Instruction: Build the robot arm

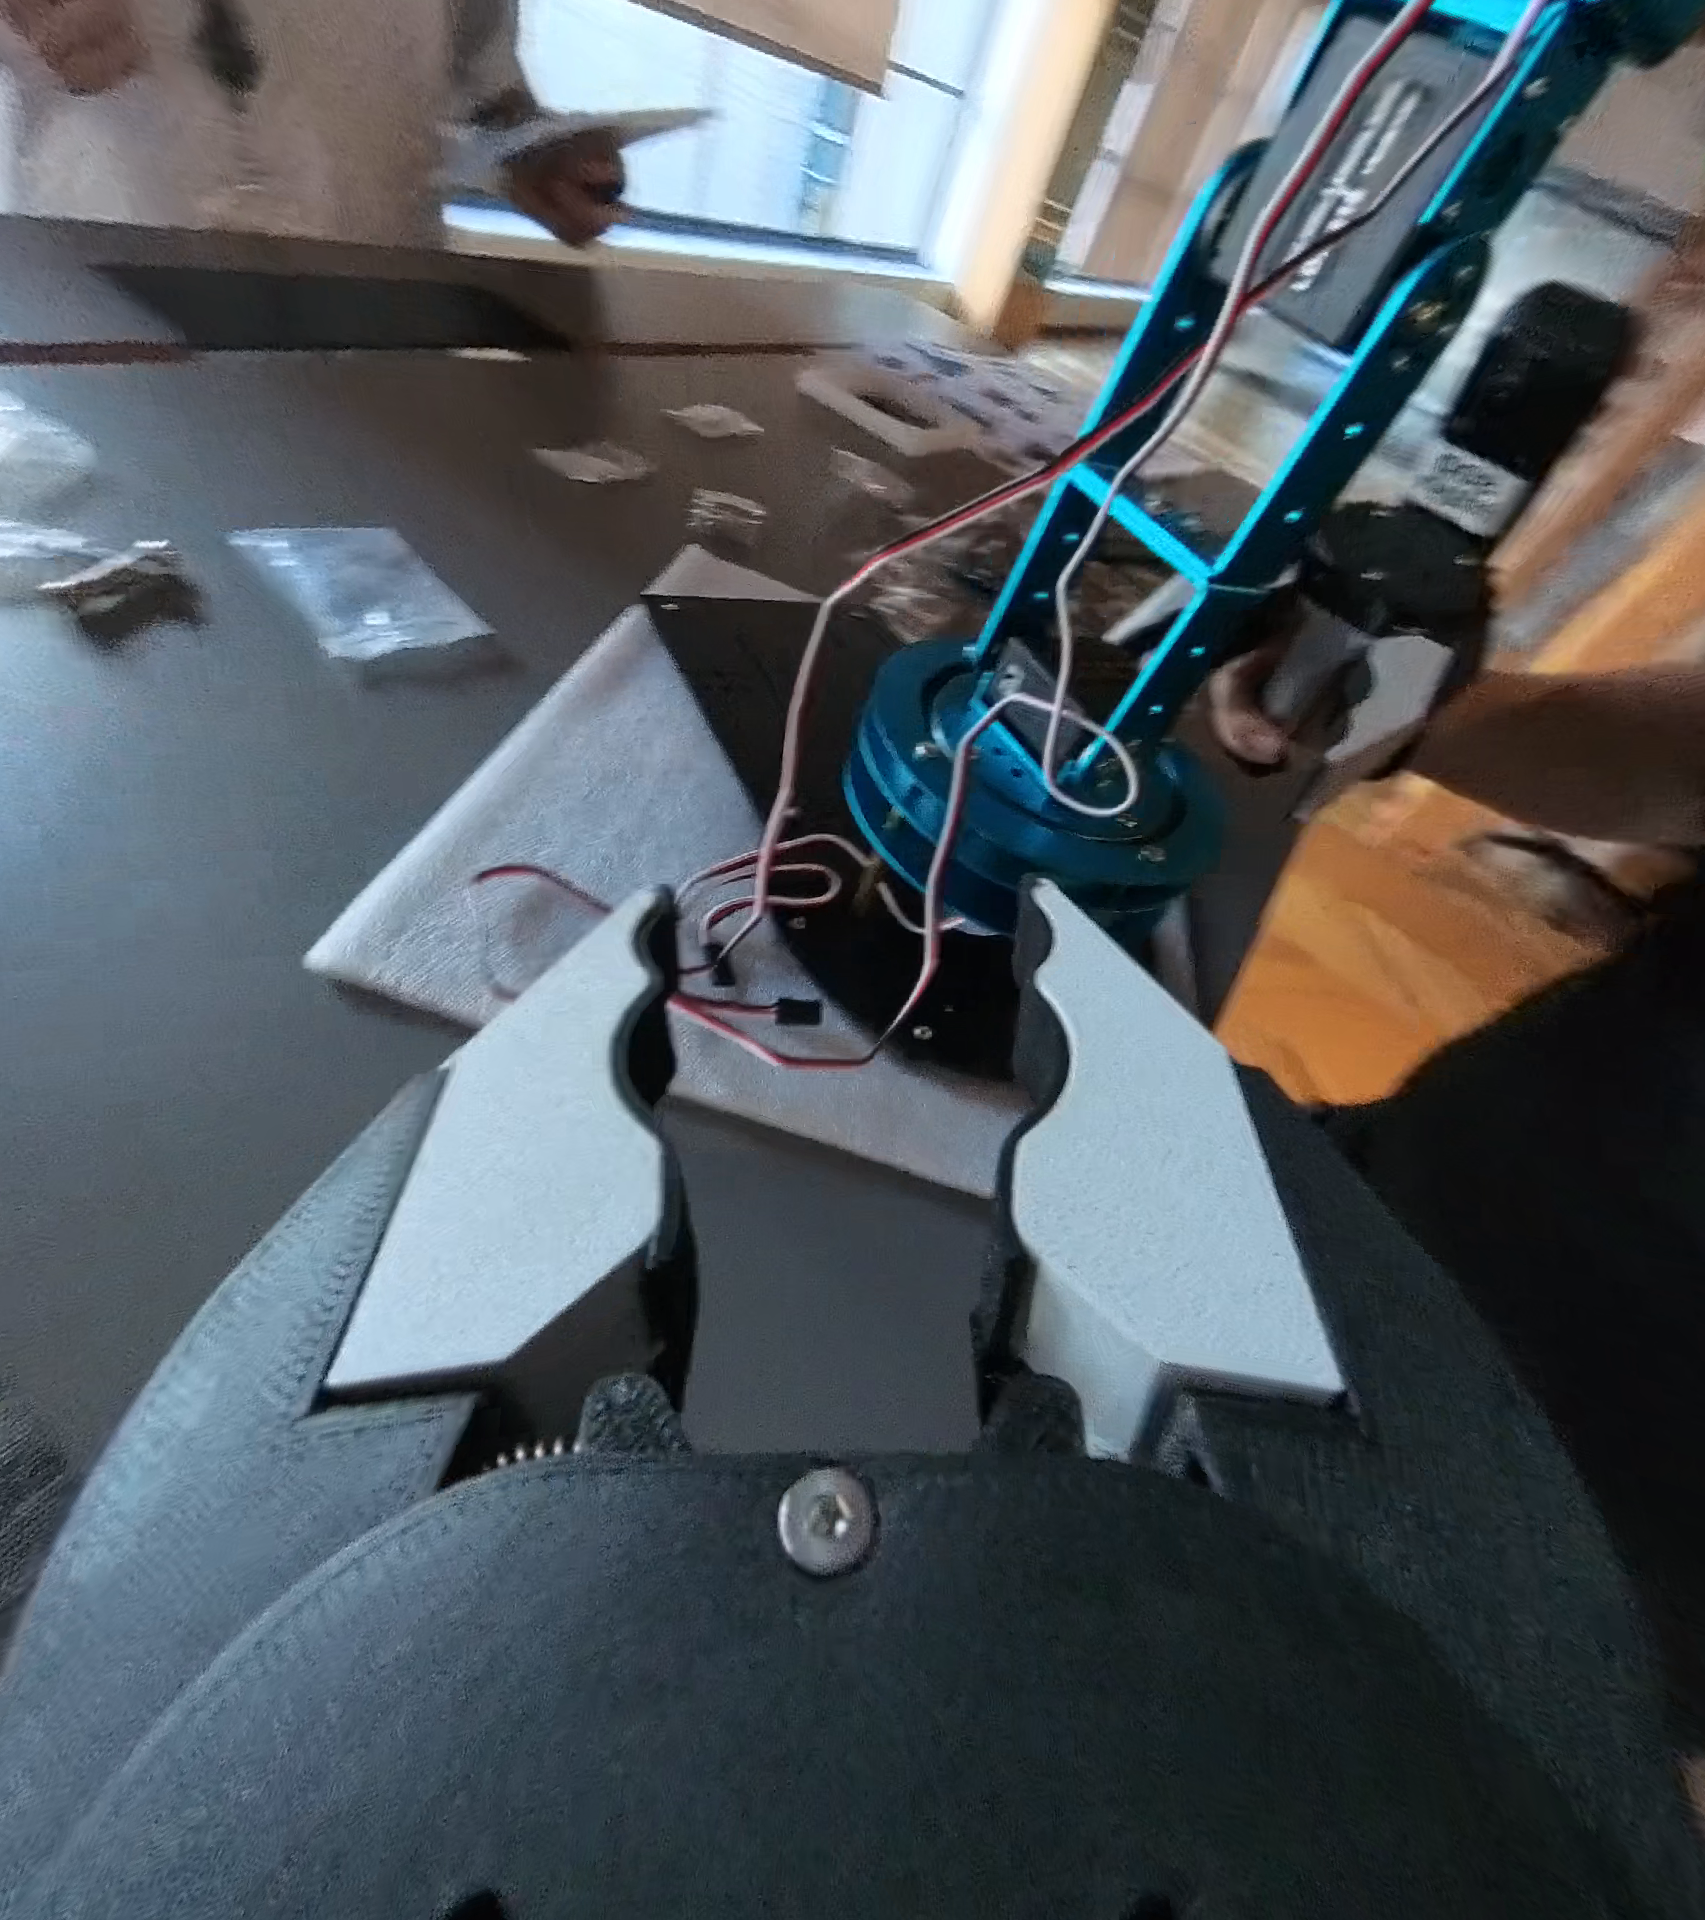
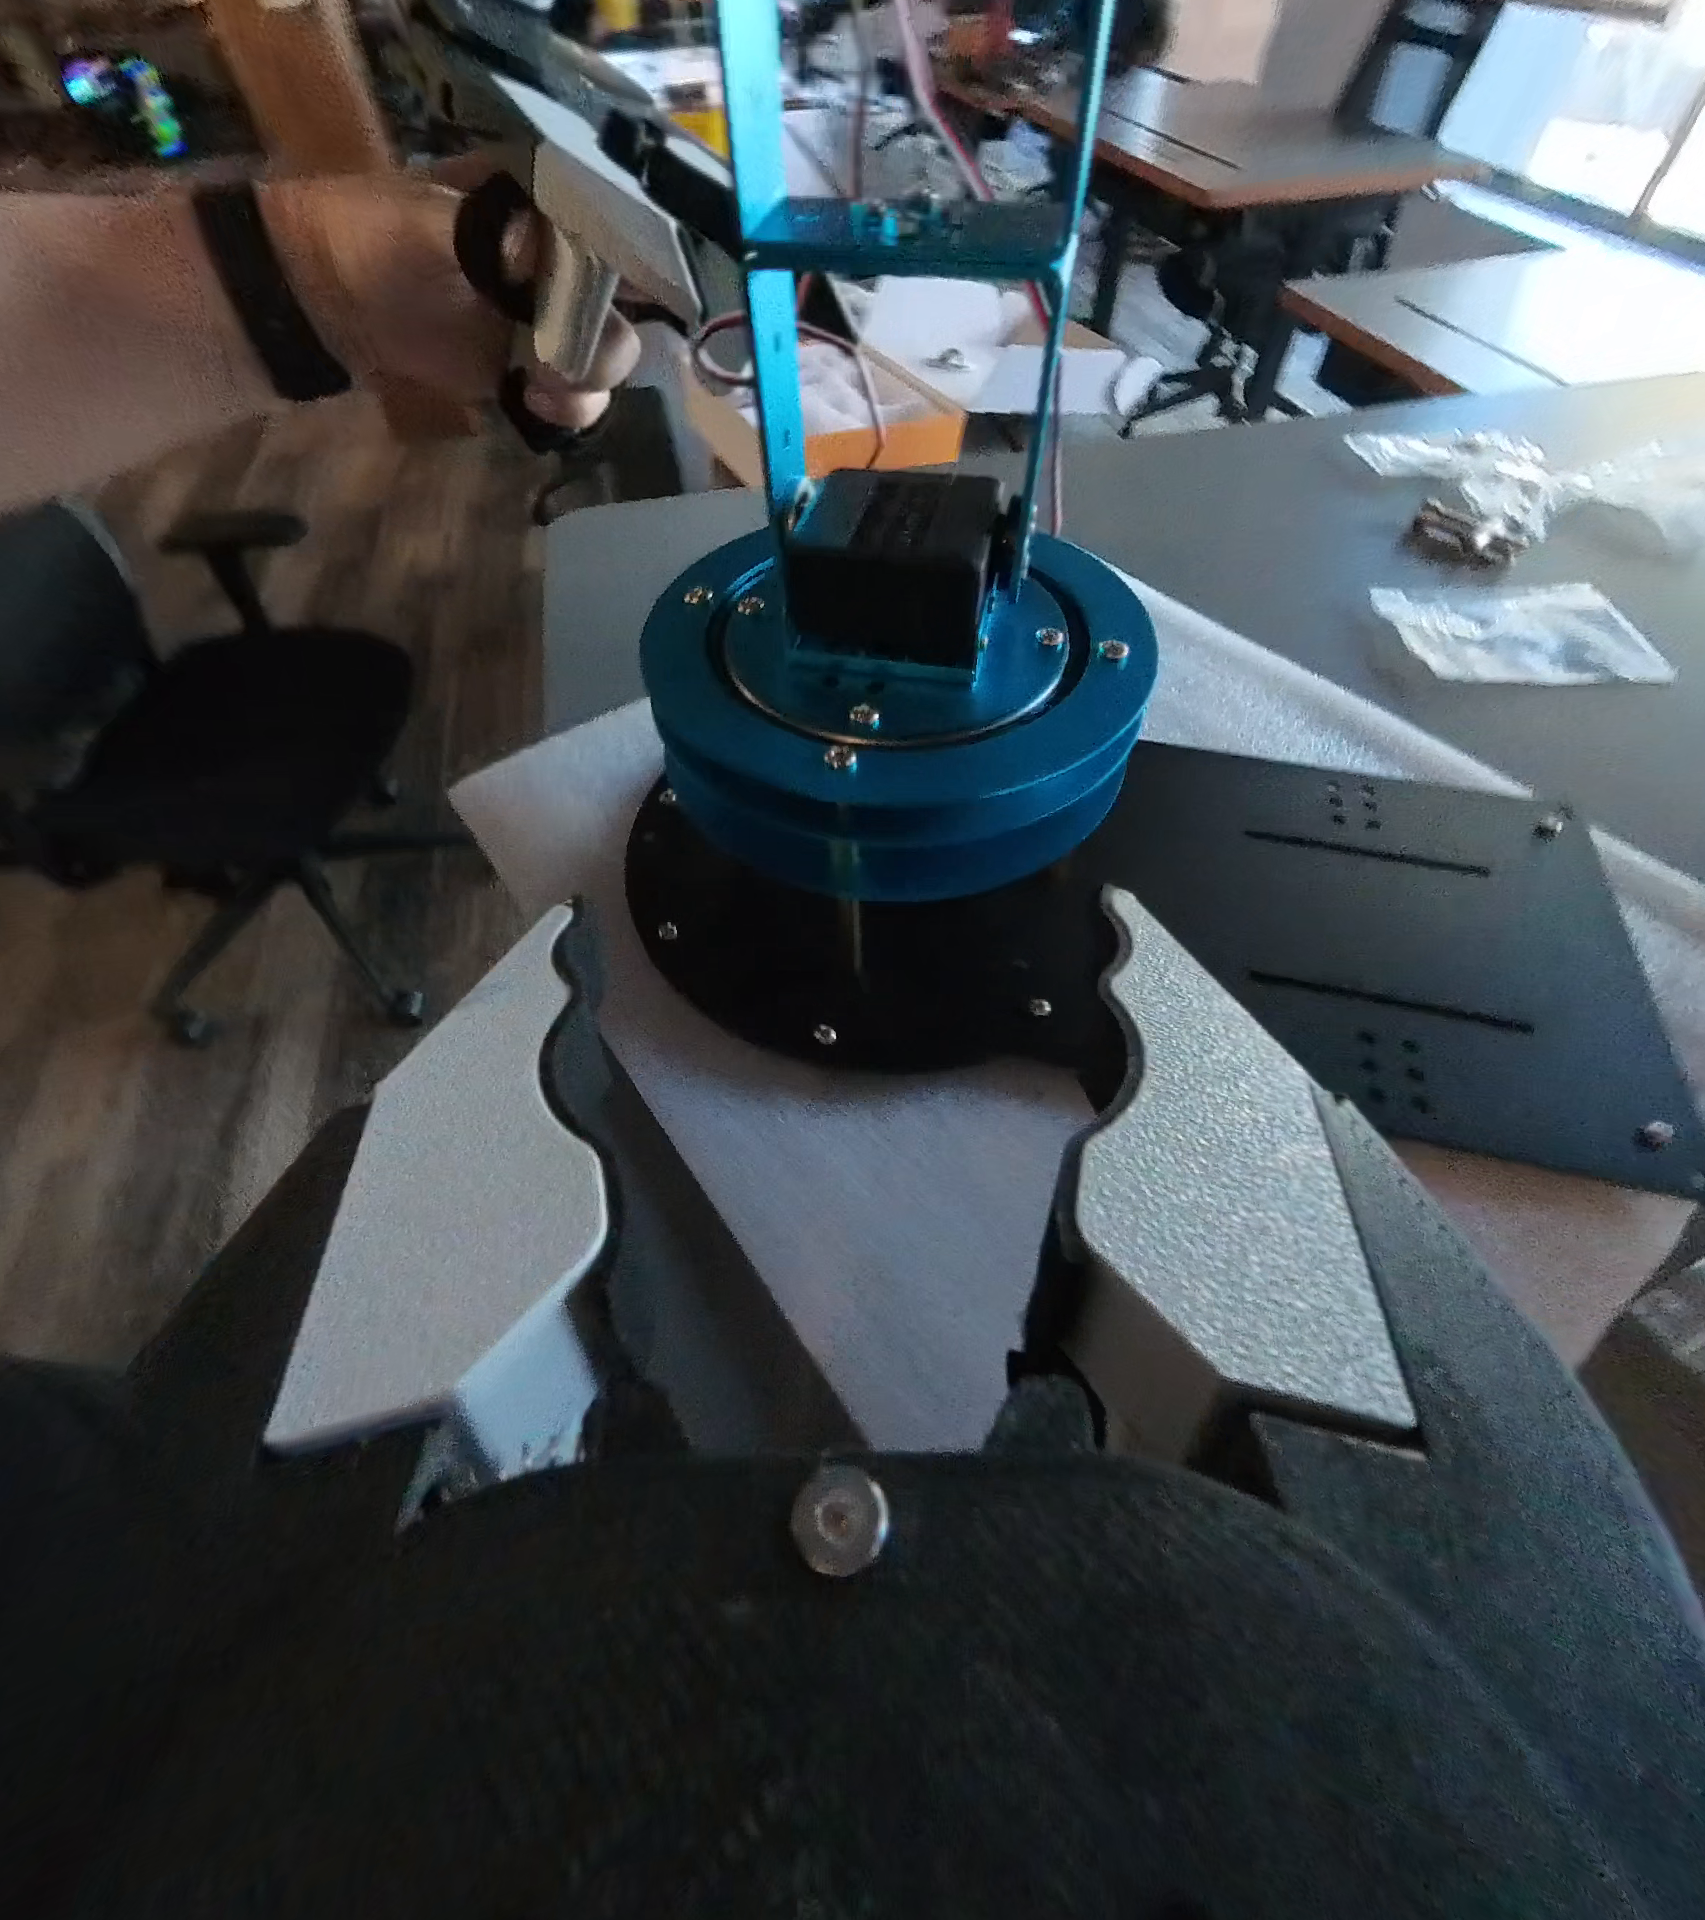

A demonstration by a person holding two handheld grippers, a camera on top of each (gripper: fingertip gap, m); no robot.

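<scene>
My left gripper (image 1: 843, 904) comes in low and tilted over the dark grey surface (image 1: 152, 831), its fingers (image 1: 557, 1091) apart with nothing between them. Just ahead of the tips lies a tangle of red, white and black servo wires (image 1: 775, 935), close to the left fingertip (I cannot tell whether it touches them). The wires run up a small blue metal robot arm (image 1: 1139, 582), whose round blue base (image 1: 1014, 821) stands on a black plate (image 1: 754, 675); the plate lies on a white foam sheet (image 1: 567, 810). Clear plastic bags (image 1: 360, 587) of small parts lie farther back on the surface.

My right gripper (image 2: 843, 914) faces the same round blue base (image 2: 889, 727) from the other side, angled down at it, fingers (image 2: 1212, 1164) spread wide and empty. Their tips hover over the white foam sheet (image 2: 858, 1195) on either side of the rounded end of the black plate (image 2: 1399, 935), near the base but apart from it. A black servo (image 2: 889, 582) sits in the base between the blue uprights (image 2: 770, 343).

In the left wrist view the right gripper shows beyond the arm, held in a person's hand (image 1: 1274, 696). A black office chair (image 2: 235, 727) stands on the wood floor (image 2: 100, 1143).
</scene>
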